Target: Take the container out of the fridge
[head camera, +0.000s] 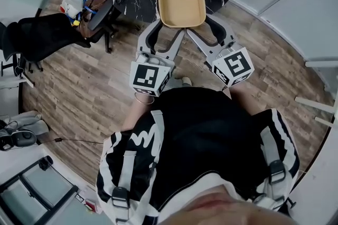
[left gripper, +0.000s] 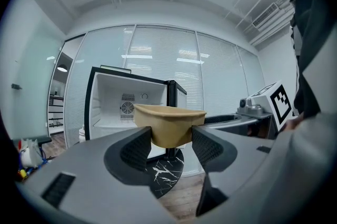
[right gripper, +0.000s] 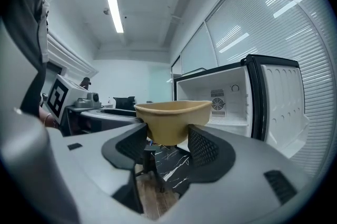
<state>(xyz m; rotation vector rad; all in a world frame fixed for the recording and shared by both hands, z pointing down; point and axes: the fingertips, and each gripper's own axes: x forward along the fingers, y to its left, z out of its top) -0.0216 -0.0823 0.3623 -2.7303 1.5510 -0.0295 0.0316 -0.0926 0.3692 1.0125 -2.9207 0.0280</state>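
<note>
**Item: fibre container, held clear of the fridge**

One tan rectangular fibre container (head camera: 182,0), open-topped, upright; held in the air by both claws, outside the white compact fridge with black frame (left gripper: 113,104) and in front of its open interior; left claw (left gripper: 171,140) closed on the container's near left corner, one jaw pressed to each side below the rim; right claw (right gripper: 167,139) gripping the near right corner likewise, just beside the left; fridge interior white, fan grille on its rear wall; fridge stands on a black marble-patterned slab (left gripper: 167,175); brown wood-plank floor (head camera: 90,92) beneath the container; black office chair (head camera: 63,34) well apart, toward the floor's left edge.
</note>
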